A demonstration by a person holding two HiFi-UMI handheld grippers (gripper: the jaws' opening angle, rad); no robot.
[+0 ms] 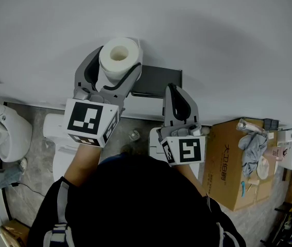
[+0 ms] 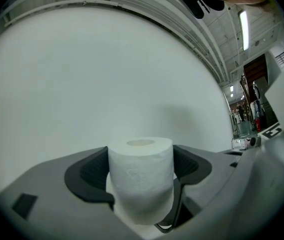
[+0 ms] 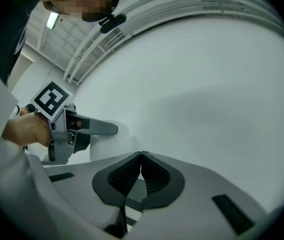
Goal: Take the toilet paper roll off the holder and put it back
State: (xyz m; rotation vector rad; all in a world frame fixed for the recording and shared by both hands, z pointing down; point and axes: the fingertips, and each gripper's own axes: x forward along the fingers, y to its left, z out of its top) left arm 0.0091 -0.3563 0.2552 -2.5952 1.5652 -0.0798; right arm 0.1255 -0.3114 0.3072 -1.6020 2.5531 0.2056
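The white toilet paper roll [image 1: 119,54] stands on end between the jaws of my left gripper [image 1: 116,68], which is shut on it in front of the white wall. In the left gripper view the roll [image 2: 140,174] fills the gap, and both dark pads [image 2: 89,173] press its sides. The dark grey holder [image 1: 158,80] is fixed to the wall just right of the roll, with nothing on it. My right gripper [image 1: 174,90] points at the holder with its jaws shut on nothing; in its own view the right gripper [image 3: 140,157] shows its pads touching. That view also shows the left gripper [image 3: 66,129] at the left.
Below, a white toilet [image 1: 58,138] stands on the grey floor, and another white fixture [image 1: 9,133] stands at the far left. A cardboard box [image 1: 233,158] with cloth on top sits at the right. The wall [image 1: 228,45] fills the upper view.
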